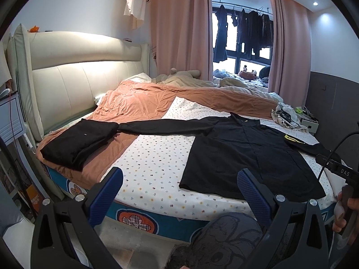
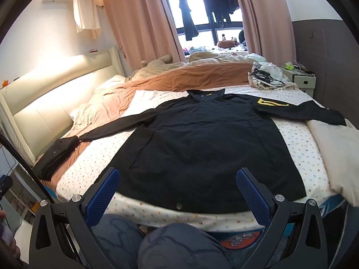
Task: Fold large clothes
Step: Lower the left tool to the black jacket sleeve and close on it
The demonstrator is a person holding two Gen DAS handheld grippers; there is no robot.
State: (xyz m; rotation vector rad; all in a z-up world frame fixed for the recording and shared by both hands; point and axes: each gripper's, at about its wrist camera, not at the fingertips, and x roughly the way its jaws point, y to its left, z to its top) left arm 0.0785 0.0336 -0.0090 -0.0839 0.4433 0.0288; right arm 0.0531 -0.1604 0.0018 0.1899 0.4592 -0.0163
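A large black long-sleeved shirt (image 2: 202,141) lies spread flat on the dotted white sheet (image 2: 94,157), collar away from me, both sleeves stretched out sideways. Its right sleeve carries a yellow patch (image 2: 272,103). The same shirt (image 1: 246,154) fills the right half of the left wrist view. A folded black garment (image 1: 78,143) rests on the orange blanket at the left, touching the left cuff. My left gripper (image 1: 182,181) hangs open above the bed's near edge, left of the hem. My right gripper (image 2: 179,183) stands open over the hem, holding nothing.
An orange blanket (image 1: 143,105) covers the far side of the bed below a cream headboard (image 1: 74,83). A cloth with cables (image 2: 264,78) and a white nightstand (image 2: 303,80) sit at the far right. A person's patterned knees (image 2: 175,244) are below the grippers. The right gripper's body (image 1: 336,168) and a hand appear at the right.
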